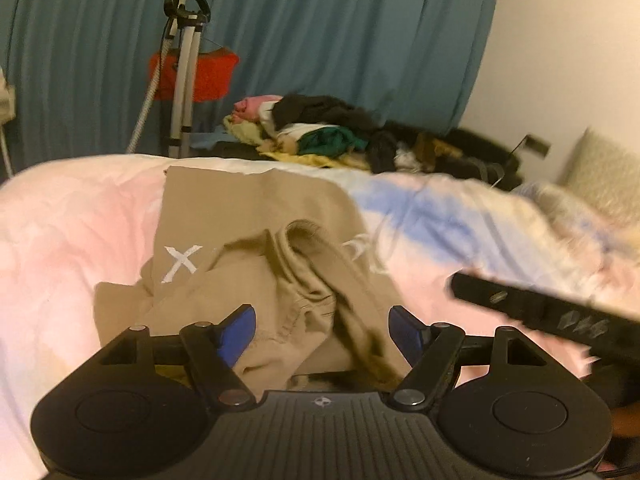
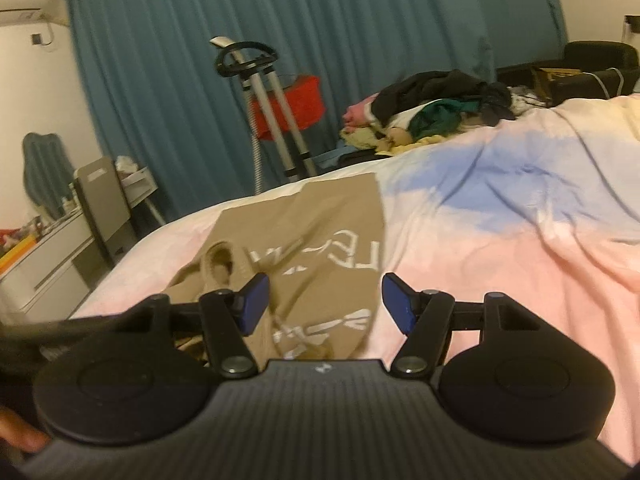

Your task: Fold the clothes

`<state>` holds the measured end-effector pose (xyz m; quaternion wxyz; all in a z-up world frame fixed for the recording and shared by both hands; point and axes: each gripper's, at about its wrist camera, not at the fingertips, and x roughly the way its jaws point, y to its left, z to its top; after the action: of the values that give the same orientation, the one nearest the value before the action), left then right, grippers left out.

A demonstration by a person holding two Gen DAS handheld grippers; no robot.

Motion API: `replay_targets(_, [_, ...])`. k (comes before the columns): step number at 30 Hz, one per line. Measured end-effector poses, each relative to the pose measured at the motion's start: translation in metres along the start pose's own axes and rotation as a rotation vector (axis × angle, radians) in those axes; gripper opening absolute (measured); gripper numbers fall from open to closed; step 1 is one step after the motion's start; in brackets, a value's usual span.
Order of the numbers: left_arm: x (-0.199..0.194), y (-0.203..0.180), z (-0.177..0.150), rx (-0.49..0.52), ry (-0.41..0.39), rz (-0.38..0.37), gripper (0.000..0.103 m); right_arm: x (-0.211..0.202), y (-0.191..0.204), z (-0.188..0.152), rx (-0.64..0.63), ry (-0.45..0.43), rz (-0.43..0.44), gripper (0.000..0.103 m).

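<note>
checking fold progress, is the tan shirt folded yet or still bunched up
Partly spread, not neatly folded. The tan shirt lies on the bedspread, far part flat, near part rumpled with the collar bunched up.

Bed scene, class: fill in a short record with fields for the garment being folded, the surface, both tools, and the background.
garment: tan shirt with white lettering, lying crumpled, collar bunched up near the middle
surface: bed cover in pink, white and blue patches
left tool: open, hovering over the near end of the shirt, gripping nothing
right tool: open, over the shirt's near right edge, gripping nothing
other laundry: pile of clothes at the far side of the bed
background: teal curtain, garment steamer stand
</note>
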<state>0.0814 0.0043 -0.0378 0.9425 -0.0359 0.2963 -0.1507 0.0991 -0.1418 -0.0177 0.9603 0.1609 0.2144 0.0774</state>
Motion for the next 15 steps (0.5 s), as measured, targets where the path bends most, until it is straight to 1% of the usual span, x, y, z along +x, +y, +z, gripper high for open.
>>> replay_targets(2, [0.01, 0.0, -0.002, 0.009, -0.006, 0.042, 0.073, 0.002, -0.002, 0.0, -0.003, -0.006, -0.015, 0.065])
replay_targets(4, [0.016, 0.0, -0.003, 0.014, -0.019, 0.074, 0.067, 0.003, -0.002, 0.0, -0.01, -0.012, -0.025, 0.065])
replay_targets(5, [0.015, 0.001, -0.002, 0.008, -0.027, 0.078, 0.064, 0.003, -0.002, 0.0, -0.013, -0.013, -0.027, 0.065])
replay_targets(6, [0.015, 0.003, -0.002, 0.001, -0.036, 0.081, 0.056, 0.003, -0.002, 0.0, -0.016, -0.015, -0.028, 0.065])
replay_targets(7, [0.015, 0.005, -0.001, -0.005, -0.044, 0.085, 0.051, 0.002, -0.001, 0.0, -0.02, -0.016, -0.026, 0.065])
replay_targets(8, [0.014, 0.006, 0.0, -0.012, -0.052, 0.087, 0.041, 0.003, -0.001, 0.0, -0.025, -0.017, -0.024, 0.065])
replay_targets(10, [0.009, 0.008, 0.0, -0.025, -0.062, 0.072, 0.016, 0.002, 0.001, 0.0, -0.037, -0.022, -0.022, 0.065])
replay_targets(12, [0.001, 0.009, -0.001, -0.03, -0.083, 0.07, 0.014, 0.002, 0.003, -0.001, -0.051, -0.026, -0.02, 0.065])
replay_targets(15, [-0.018, 0.012, 0.002, -0.072, -0.142, 0.055, 0.011, 0.001, 0.005, 0.0, -0.075, -0.033, -0.02, 0.065])
